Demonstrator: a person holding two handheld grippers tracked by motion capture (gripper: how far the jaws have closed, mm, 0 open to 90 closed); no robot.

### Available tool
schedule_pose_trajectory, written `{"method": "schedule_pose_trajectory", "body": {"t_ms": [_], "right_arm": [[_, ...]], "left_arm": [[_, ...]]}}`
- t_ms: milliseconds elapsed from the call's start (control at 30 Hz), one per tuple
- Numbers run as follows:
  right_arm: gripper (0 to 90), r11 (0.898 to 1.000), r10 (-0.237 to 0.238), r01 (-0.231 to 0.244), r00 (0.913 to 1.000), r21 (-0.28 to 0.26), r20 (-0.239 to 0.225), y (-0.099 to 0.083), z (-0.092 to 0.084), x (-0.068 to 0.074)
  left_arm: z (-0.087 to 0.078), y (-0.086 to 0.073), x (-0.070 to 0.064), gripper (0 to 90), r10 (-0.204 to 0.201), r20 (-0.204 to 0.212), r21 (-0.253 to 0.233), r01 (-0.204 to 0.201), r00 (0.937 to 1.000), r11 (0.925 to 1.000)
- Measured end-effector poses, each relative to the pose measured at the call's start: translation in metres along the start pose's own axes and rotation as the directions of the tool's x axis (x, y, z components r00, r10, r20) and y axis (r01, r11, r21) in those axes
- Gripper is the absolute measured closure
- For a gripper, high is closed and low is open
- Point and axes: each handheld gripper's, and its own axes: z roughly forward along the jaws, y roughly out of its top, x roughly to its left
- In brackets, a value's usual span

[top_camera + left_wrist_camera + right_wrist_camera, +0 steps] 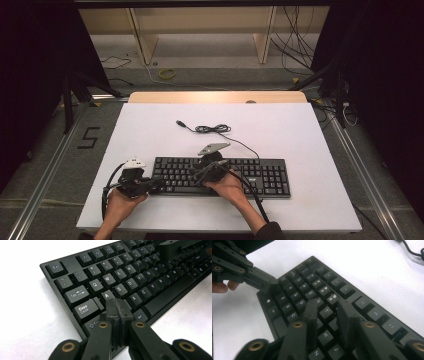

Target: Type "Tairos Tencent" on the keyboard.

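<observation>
So there's a white bench (300, 130) with a black keyboard (260, 172) sitting toward its 6 o'clock edge. The left gripper (117, 306) has its fingers pressed together, empty, over the keys by A. The right gripper (328, 308) sits partly open over the letter keys, gripping nothing.

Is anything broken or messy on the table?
Nothing looks broken or spilled. The keyboard lies straight on the white table. Its cable sits loosely bunched behind it with the plug lying free, connected to nothing. That is the one odd thing.
</observation>
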Motion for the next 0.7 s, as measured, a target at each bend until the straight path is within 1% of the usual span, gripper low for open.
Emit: {"method": "schedule_pose_trajectory", "body": {"t_ms": [33,67,100,167,233,267,500,700], "right_arm": [[76.1,1.0,0.001,-0.001,1.0,0.001,0.003,0.0,0.001,0.001],[79.7,1.0,-0.009,0.009,1.0,0.005,0.003,0.001,0.003,0.002],[79.7,1.0,-0.009,0.009,1.0,0.005,0.003,0.001,0.003,0.002],[84.2,1.0,-0.016,0.015,0.9999,0.014,0.004,0.003,0.007,0.003],[85.4,1.0,-0.016,0.016,0.9999,0.016,0.006,0.003,0.009,0.004],[87.6,0.999,-0.022,0.022,0.9997,0.026,0.007,0.004,0.012,0.005],[89.7,0.999,-0.025,0.025,0.9995,0.047,0.017,0.005,0.019,0.007],[90.0,0.999,-0.02,0.018,0.9995,0.049,0.025,0.006,0.02,0.006]], "left_arm": [[0.0,0.0,0.0,89.1,0.0,-0.001,-0.001,0.0,1.0,1.0],[0.0,0.0,0.0,89.1,-0.003,0.0,0.0,0.003,1.0,1.0],[0.0,0.0,0.0,89.1,-0.003,-0.001,0.002,0.003,1.0,1.0],[0.001,0.0,0.001,89.1,0.0,-0.001,0.008,0.0,1.0,1.0],[0.001,0.0,0.001,89.1,0.0,0.0,0.009,0.0,1.0,1.0],[0.001,0.0,0.001,89.1,-0.002,-0.001,0.009,0.002,1.0,1.0],[0.002,-0.001,0.001,89.1,-0.003,-0.002,0.017,0.003,1.0,0.9999],[0.002,0.0,0.003,89.1,-0.006,0.0,0.018,0.006,1.0,0.9998]]}}
